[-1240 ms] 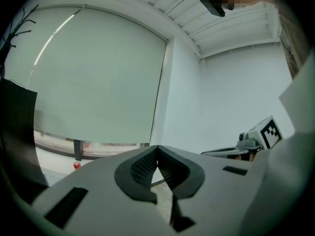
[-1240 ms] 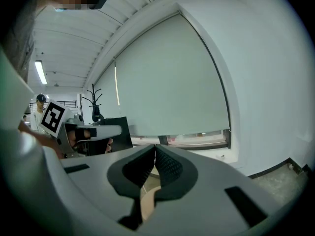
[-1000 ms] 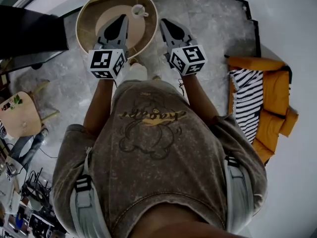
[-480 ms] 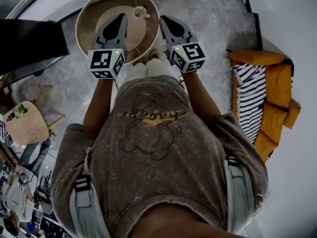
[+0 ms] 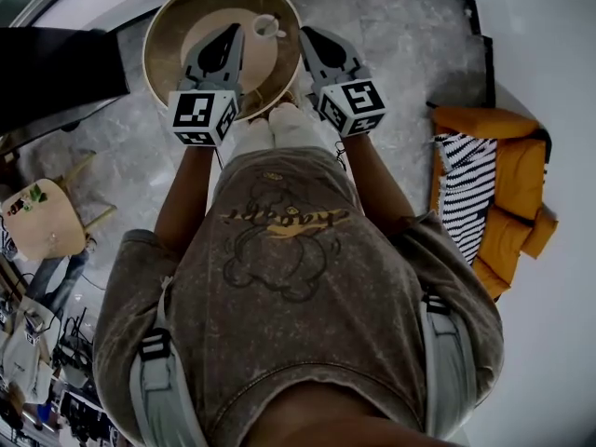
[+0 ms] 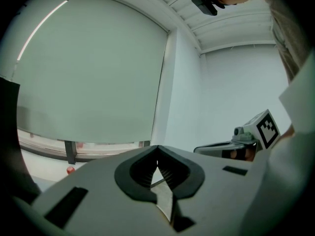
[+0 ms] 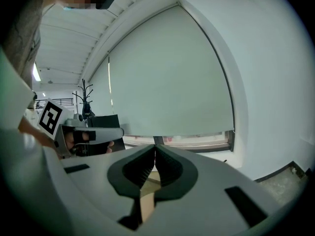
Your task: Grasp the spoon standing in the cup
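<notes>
Head view: the camera sits above the person and faces steeply down over the shirt (image 5: 279,250) onto the left tongs (image 5: 233,32), the right tongs (image 5: 307,33) and the round bench (image 5: 168,59), all near the top edge. Left and right gripper views: each camera rides close behind its own jaws and faces roughly level toward a pale roller blind (image 6: 93,73). Each catches the other tongs at its edge. Both share the blind, and the head view covers both tongs.

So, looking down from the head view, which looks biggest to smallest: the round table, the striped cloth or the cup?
1. Round table, clearly the largest.
2. Striped cloth, about half as big.
3. Cup, tiny, and farthest from the camera.
</notes>
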The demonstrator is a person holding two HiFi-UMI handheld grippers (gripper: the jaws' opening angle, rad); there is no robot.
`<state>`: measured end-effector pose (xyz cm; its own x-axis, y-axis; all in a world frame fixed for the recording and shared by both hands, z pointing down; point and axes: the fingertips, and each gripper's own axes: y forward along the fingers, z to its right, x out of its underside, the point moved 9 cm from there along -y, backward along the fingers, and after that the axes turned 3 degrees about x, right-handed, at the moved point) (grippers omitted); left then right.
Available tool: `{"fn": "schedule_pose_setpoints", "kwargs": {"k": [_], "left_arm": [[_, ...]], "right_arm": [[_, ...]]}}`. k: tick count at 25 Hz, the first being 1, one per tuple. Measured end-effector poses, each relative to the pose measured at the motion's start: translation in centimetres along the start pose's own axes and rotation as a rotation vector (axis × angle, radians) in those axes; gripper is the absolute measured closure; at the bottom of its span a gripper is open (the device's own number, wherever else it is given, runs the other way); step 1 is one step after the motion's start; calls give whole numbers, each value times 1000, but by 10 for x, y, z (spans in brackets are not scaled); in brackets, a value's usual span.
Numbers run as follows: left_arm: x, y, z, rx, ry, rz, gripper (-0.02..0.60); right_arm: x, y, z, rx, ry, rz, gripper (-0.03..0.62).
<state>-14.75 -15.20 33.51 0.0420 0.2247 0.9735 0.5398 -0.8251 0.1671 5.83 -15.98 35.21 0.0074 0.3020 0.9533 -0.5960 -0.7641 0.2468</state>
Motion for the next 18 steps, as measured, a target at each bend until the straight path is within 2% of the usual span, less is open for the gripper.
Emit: {"fn": "schedule_pose_setpoints", "kwargs": {"k": [5,18], "left_arm": [[14,14,-7,-6,10,-17,566],[64,49,-30,-34,-41,-51,566]], "right_arm": [[8,17,11,-27,2,-23,576],[43,65,40,-22,17,-47,576]]}}
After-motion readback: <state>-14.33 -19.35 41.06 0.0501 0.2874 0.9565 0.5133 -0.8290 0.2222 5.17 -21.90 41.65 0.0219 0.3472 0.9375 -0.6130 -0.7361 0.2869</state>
